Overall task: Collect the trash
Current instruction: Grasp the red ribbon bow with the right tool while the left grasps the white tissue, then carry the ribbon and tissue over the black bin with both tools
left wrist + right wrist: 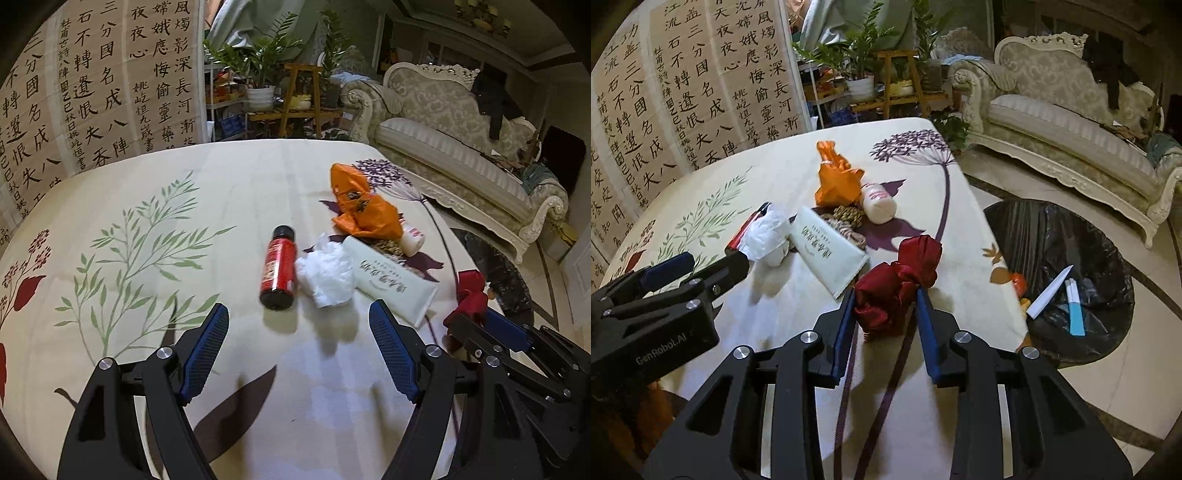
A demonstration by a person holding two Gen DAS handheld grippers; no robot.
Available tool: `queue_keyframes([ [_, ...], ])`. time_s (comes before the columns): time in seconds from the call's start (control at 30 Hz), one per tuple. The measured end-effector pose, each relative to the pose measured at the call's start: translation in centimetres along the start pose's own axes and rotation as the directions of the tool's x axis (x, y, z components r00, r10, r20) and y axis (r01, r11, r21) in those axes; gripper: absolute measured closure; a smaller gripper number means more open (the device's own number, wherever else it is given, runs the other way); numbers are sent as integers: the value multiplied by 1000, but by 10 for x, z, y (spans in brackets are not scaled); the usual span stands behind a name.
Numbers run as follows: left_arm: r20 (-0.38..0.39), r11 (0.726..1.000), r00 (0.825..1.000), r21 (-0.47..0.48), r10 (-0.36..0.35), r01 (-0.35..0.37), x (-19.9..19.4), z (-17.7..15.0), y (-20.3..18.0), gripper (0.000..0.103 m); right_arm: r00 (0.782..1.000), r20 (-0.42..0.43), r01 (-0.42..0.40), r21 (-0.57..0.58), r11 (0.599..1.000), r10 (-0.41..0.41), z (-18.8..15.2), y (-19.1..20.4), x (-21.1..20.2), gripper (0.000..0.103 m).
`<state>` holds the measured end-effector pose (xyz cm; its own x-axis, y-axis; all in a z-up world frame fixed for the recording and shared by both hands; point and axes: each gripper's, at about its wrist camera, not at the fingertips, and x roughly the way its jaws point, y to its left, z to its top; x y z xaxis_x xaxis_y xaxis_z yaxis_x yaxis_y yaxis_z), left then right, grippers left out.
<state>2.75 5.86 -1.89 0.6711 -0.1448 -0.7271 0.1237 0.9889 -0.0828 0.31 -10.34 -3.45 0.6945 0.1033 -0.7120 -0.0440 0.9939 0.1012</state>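
My left gripper (298,317) is open and empty, just short of a red bottle (278,268) and a crumpled white tissue (325,275) on the floral tablecloth (147,258). A white tube (391,282), an orange bag (364,206) and a small white bottle (412,238) lie beyond. My right gripper (886,301) is shut on a crumpled dark red cloth (901,280), held over the table near its right edge. A black-lined trash bin (1060,266) stands on the floor to the right, with paper scraps inside.
A coil of rope (846,221) lies between the tube and the orange bag. A calligraphy screen (74,92) stands behind the table at left. Plants on a wooden stand (295,96) and an ornate sofa (461,147) stand beyond.
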Motion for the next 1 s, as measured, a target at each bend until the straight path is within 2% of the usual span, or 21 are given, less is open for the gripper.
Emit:
queue_keyframes([
  [0.2,4,1000,1000,-7,2,-2,11,10,-11,27,1000,2,-5,25,1000,5,3,-13,2,72],
  [0.27,-5,1000,1000,-16,10,-11,18,13,-13,39,1000,4,-12,32,999,12,3,-16,3,72],
  [0.5,-23,999,999,8,41,-41,29,16,-19,57,999,3,-32,50,998,32,7,-25,6,71],
  [0.6,-12,998,999,31,46,-46,28,16,-20,76,999,1,-37,52,998,37,7,-27,7,71],
  [0.63,-14,999,999,35,30,-29,28,15,-20,91,999,0,-39,53,998,39,7,-28,8,71],
  [1.0,7,999,1000,31,16,-16,18,10,-14,100,1000,5,-31,60,998,30,7,-31,6,71],
])
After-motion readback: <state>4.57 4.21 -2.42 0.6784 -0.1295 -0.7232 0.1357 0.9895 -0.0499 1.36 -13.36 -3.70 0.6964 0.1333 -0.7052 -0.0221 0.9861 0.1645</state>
